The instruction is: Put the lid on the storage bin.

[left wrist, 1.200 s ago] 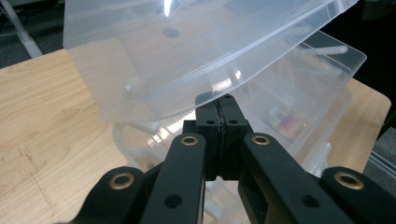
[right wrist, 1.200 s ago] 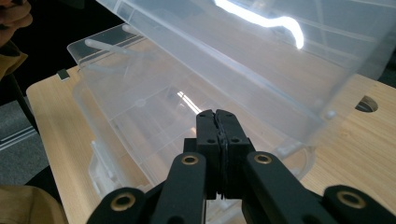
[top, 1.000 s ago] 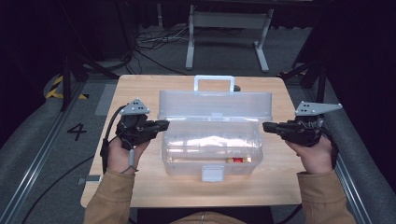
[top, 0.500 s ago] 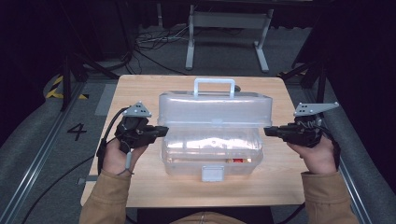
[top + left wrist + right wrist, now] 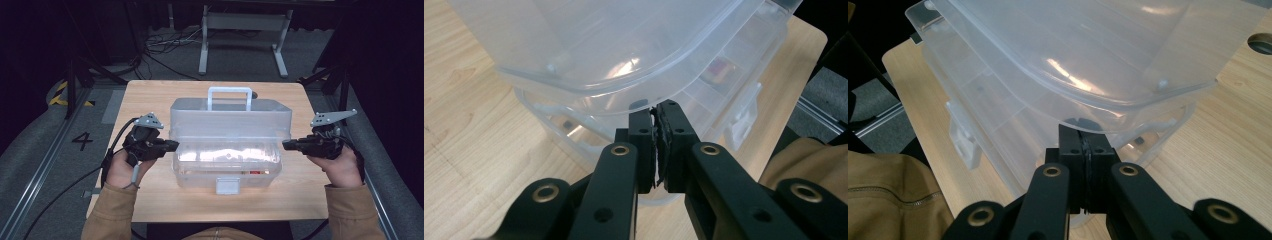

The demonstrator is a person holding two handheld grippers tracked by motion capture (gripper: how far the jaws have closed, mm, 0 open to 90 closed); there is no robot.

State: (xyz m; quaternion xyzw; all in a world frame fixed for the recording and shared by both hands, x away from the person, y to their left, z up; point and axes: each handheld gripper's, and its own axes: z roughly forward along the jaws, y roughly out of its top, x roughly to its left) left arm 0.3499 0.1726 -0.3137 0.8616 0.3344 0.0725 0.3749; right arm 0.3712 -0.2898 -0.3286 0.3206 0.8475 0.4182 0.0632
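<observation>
Both grippers have closed in on the box since a second ago, and the lid's front edge has come up off the base, with the white handle now standing further back on top. We have the clear plastic storage box (image 5: 227, 150) sitting in the middle of the wooden table (image 5: 150, 100), its white front latch (image 5: 227, 186) facing the near edge. The lid (image 5: 230, 117) is tilted up at the front, hinged along the far side, with the handle (image 5: 230, 97) rising above it.

On the left, our left gripper (image 5: 172, 146) has its jaws pressed together, tips tucked right under the lid's left rim, touching it as far as we can tell. From the left gripper view the gripper (image 5: 659, 112) sits just below that clear rim, with the divided base (image 5: 724, 90) beyond.

On the right, our right gripper (image 5: 286, 145) mirrors it, jaws closed tight, tips at the box's right end. In the right gripper view it (image 5: 1083, 135) pokes in under the raised lid (image 5: 1098, 55), just above the base's edge. Something small and red (image 5: 255, 172) shows inside the base, near the front.
</observation>
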